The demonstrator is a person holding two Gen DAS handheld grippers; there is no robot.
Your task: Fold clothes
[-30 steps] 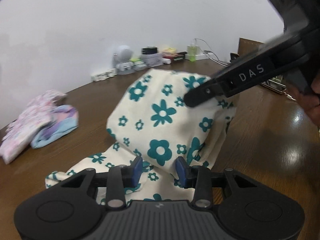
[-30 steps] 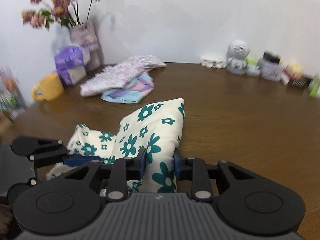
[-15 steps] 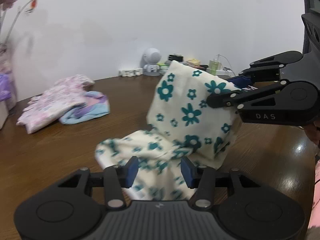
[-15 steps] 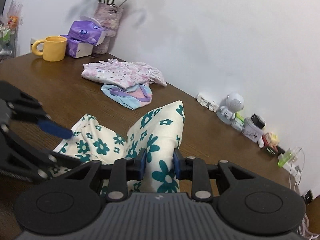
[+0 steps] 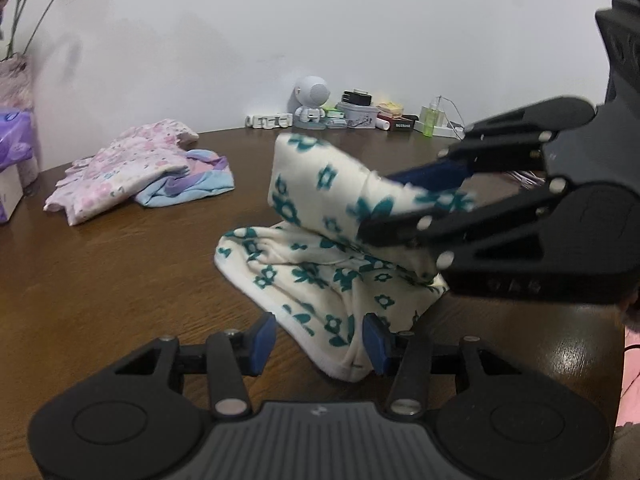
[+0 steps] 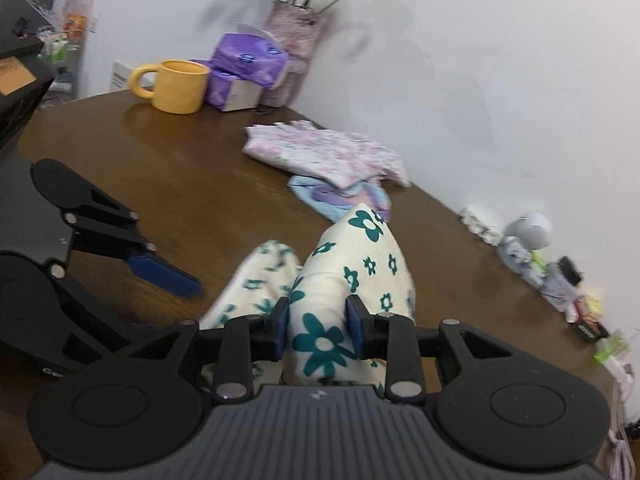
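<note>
You have bare worktop [image 5: 100, 280] to the left of the floral cloth [image 5: 320, 272], open right up to the folded pile [image 5: 132, 168]. The right tool [image 5: 404, 200] crosses above the cloth's right side and blocks that way. Small clutter [image 5: 352, 114] lines the wall; the mug [image 6: 176, 86] and tissue box [image 6: 244, 76] fill the far corner.

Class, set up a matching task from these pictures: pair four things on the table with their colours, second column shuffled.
Things:
1. mug
2. tissue pack
3. held flower-print garment
4. robot figurine

Colours:
A. white
B. cream with teal
C. yellow
D. purple

Pairs: 1-C, 2-D, 3-B, 4-A
</note>
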